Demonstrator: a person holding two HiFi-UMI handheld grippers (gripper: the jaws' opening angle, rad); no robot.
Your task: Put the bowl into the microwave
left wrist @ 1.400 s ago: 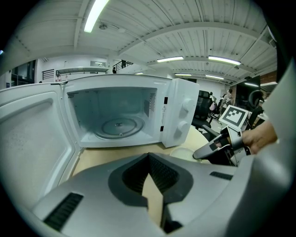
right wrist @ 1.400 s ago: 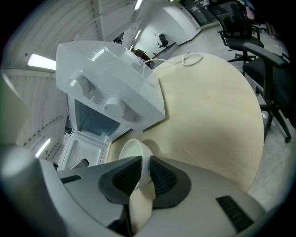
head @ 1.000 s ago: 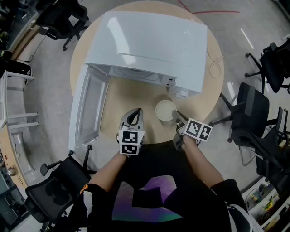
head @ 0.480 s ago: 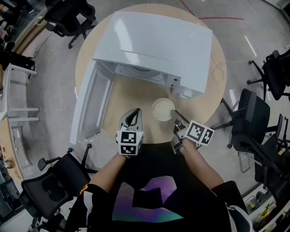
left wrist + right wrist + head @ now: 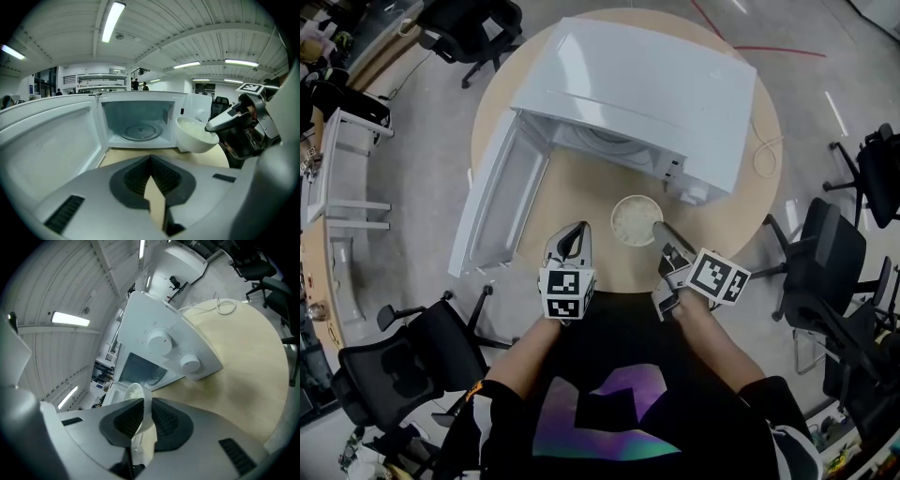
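Over on the left, the microwave door (image 5: pixel 497 211) was swung wide open, and the white microwave (image 5: pixel 647 94) sat at the back of the round wooden table (image 5: pixel 581 187) with its glass turntable (image 5: pixel 140 132) showing in the cavity. Our left gripper (image 5: pixel 579 232) hung near the table's front edge, jaws pressed together on nothing. Just to its right was the white bowl (image 5: pixel 636 220), outside the microwave, in front of the knob panel, with something white and grainy in it, maybe rice. Our right gripper (image 5: pixel 659 228) had its jaws clamped on the bowl's right rim, one pad inside, one outside. We couldn't tell whether the bowl was touching the table. Farther right, a looped cable (image 5: pixel 766 155) lay on the tabletop.
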